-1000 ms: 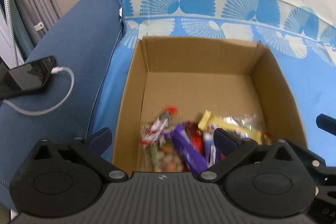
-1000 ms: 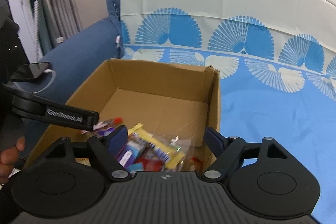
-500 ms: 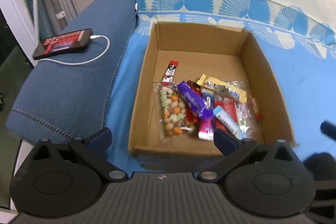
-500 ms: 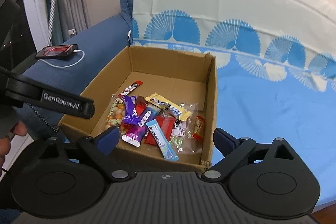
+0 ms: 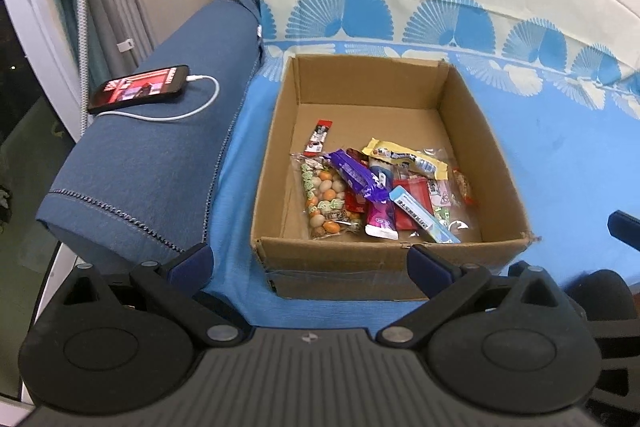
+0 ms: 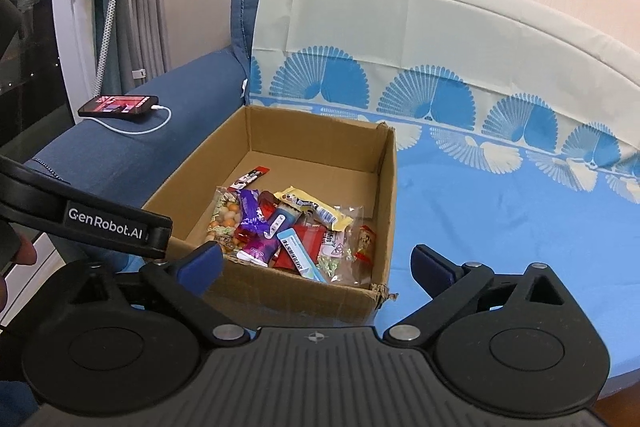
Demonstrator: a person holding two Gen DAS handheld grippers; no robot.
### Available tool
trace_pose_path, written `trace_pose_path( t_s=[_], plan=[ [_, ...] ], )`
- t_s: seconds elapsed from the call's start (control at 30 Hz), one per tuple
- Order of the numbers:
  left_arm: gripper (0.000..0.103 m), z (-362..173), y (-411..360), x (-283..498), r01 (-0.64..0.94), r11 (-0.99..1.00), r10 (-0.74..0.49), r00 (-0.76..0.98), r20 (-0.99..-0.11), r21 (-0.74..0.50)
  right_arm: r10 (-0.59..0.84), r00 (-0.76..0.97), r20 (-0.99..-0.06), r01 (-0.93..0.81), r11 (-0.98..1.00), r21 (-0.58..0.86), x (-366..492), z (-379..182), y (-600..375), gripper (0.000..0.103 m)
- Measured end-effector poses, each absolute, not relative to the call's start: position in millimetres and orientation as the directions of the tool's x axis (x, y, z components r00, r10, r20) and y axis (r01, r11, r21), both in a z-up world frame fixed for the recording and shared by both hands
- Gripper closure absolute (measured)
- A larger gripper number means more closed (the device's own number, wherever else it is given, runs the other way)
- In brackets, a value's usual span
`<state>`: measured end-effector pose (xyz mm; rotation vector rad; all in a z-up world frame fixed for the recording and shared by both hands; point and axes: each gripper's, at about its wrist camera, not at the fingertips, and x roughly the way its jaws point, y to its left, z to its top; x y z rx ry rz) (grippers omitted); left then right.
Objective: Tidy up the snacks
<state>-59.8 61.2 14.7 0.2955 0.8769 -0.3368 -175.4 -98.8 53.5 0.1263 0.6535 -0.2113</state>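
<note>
An open cardboard box [image 5: 500,163] [image 6: 384,199] sits on the blue patterned sofa cover. Inside lies a pile of snacks: a clear bag of round candies [image 5: 324,201] [image 6: 224,215], a purple bar [image 5: 354,175] [image 6: 250,211], a yellow packet [image 5: 404,159] [image 6: 316,209], a light blue stick [image 5: 422,215] [image 6: 300,255] and a small red-and-black stick [image 5: 319,135] [image 6: 250,179] apart at the back left. My left gripper [image 5: 310,261] is open and empty, held above the box's near wall. My right gripper [image 6: 316,261] is open and empty, above the box's near right corner.
A phone [image 5: 140,89] [image 6: 118,105] with a white charging cable lies on the blue sofa armrest [image 5: 140,167] at the left. A curtain and a white stand are beyond it. The blue cover [image 6: 500,227] stretches to the right of the box.
Both grippers have pulled up and back from low inside the box, so the whole box and the armrest now show. The snacks have not moved.
</note>
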Motion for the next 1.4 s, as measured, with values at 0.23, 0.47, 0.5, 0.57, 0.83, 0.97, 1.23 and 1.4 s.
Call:
trace_pose_path(
  t_s=[0.23, 0.47, 0.5, 0.57, 0.83, 0.97, 1.23, 1.4],
  plan=[
    [0.0, 15.0, 69.9, -69.5, 0.395, 0.912, -0.16, 0.59, -0.791, 0.11, -0.153, 0.777, -0.611, 0.227, 0.973, 0.045, -187.7, 54.7, -92.3, 0.002],
    [0.0, 17.4, 70.1, -72.5, 0.395, 0.911, -0.158, 0.599, -0.785, 0.117, -0.158, 0.785, -0.599, 0.225, 0.973, 0.039, -189.1, 57.8, -90.5, 0.002],
    [0.0, 17.7, 70.5, -72.7, 0.397, 0.911, -0.163, 0.597, -0.785, 0.113, -0.158, 0.785, -0.599, 0.226, 0.973, 0.04, -189.4, 57.7, -91.2, 0.002],
    [0.0, 17.6, 71.0, -72.5, 0.407, 0.908, -0.182, 0.588, -0.788, 0.094, -0.159, 0.785, -0.598, 0.229, 0.973, 0.042, -190.2, 57.6, -90.4, 0.002],
    [0.0, 16.8, 71.7, -70.9, 0.373, 0.922, -0.153, 0.596, -0.788, 0.103, -0.15, 0.793, -0.59, 0.219, 0.975, 0.045, -191.4, 57.9, -90.6, 0.0],
    [0.0, 14.2, 65.9, -69.6, 0.349, 0.919, -0.076, 0.61, -0.789, 0.181, -0.143, 0.796, -0.589, 0.213, 0.976, 0.051, -192.0, 57.9, -91.3, 0.0],
    [0.0, 20.9, 67.4, -73.6, 0.39, 0.91, -0.139, 0.606, -0.783, 0.14, -0.141, 0.799, -0.585, 0.215, 0.975, 0.059, -193.2, 57.8, -94.4, 0.0],
    [0.0, 21.7, 68.8, -71.9, 0.359, 0.922, -0.117, 0.617, -0.778, 0.147, -0.138, 0.801, -0.582, 0.215, 0.974, 0.064, -194.3, 57.5, -95.9, 0.0]
  ],
)
